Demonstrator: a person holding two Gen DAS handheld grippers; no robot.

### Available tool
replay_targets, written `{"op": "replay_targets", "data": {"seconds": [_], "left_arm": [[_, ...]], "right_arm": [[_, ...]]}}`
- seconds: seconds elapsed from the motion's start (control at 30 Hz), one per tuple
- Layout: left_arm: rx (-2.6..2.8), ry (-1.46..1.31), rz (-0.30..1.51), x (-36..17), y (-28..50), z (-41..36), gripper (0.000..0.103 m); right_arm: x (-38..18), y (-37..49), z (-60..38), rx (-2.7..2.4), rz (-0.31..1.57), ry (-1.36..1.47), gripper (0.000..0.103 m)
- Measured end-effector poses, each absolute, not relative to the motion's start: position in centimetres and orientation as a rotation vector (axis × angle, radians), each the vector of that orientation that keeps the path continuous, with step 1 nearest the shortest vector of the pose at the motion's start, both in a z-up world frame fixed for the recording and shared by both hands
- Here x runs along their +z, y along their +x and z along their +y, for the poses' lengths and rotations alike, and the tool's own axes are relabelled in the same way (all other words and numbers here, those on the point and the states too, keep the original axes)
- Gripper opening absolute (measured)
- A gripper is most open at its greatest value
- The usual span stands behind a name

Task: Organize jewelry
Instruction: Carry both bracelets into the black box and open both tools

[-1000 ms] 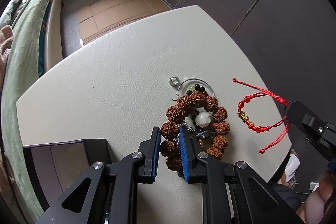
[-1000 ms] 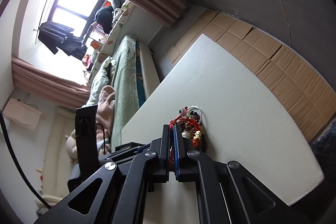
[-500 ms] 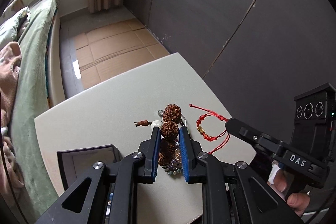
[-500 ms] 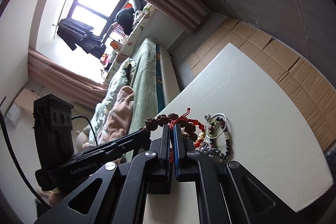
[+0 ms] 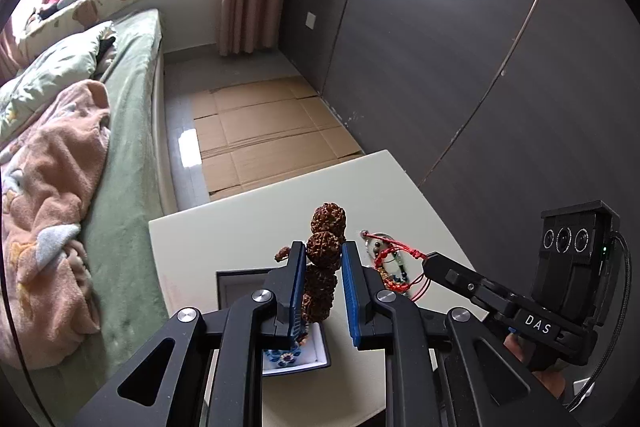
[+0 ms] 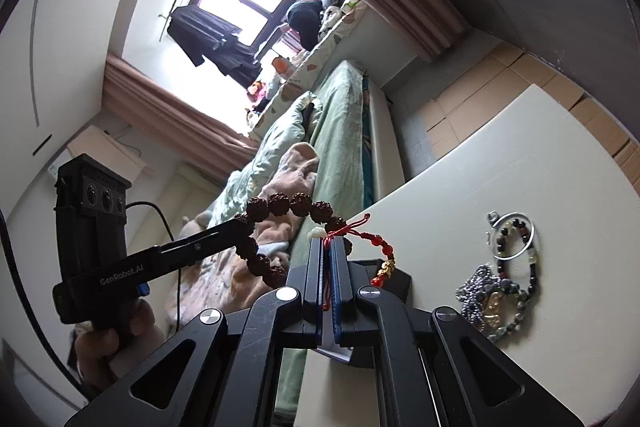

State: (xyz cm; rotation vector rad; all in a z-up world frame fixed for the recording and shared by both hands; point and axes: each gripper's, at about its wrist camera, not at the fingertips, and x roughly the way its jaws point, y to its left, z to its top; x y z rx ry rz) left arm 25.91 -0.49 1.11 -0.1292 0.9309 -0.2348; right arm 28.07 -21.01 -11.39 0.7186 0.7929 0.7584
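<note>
Brown and rough, the seed-bead bracelet (image 5: 322, 267) hangs in the air between the blue pads of the left hand-held gripper (image 5: 322, 291). The jaws are partly closed and press on one bead from both sides. The rest of the loop goes up in front of the fingertips and down behind them, above the open jewelry box (image 5: 280, 323) that stands on the bench (image 5: 224, 239) just under this gripper. I think the beads are hard and a little heavy, but the string inside lets the loop bend and swing. The wrinkled surface gives good friction, so holding one bead across its middle looks safe enough.

The right hand-held gripper (image 6: 329, 267) has its jaws almost fully closed on the cord of the red string bracelet (image 6: 380, 255). This bracelet sticks out to the right of its fingertips, also lifted off the bench. It seems very light and soft. The thin cord can slip out of the pads, so I judge the knotted part a better place to hold than the small gold charm.

To the right of this gripper, well apart, a silver bangle (image 6: 514, 235) with small beads and a grey bead chain (image 6: 486, 301) lie flat on the bench. These probably need a pinch on the rim or on one bead.
</note>
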Motion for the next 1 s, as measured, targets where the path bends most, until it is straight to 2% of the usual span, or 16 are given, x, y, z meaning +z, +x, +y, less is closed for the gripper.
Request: {"op": "replay_targets", "data": {"seconds": [0.5, 0.57, 0.63, 0.7, 0.73, 1.0], "left_arm": [[-0.127, -0.187, 0.903, 1.7, 23.0, 6.0, 0.019], [-0.117, -0.193, 0.906, 1.6, 22.8, 6.6, 0.019], [-0.112, -0.196, 0.909, 1.3, 22.6, 6.8, 0.019], [-0.113, -0.198, 0.911, 1.2, 22.5, 6.8, 0.019], [-0.116, -0.200, 0.913, 1.1, 22.5, 6.8, 0.019], [-0.157, -0.207, 0.935, -0.1, 22.9, 4.7, 0.019]], "right_arm": [[-12.5, 29.2, -12.3, 0.874, 0.873, 0.670, 0.005], [-13.0, 29.6, -11.6, 0.880, 0.912, 0.656, 0.017], [-13.4, 29.8, -11.6, 0.861, 0.934, 0.649, 0.068], [-13.2, 29.8, -12.5, 0.838, 0.908, 0.676, 0.084], [-13.2, 29.8, -13.0, 0.838, 0.908, 0.683, 0.087], [-13.4, 29.5, -16.1, 0.755, 0.909, 0.706, 0.088]]}}
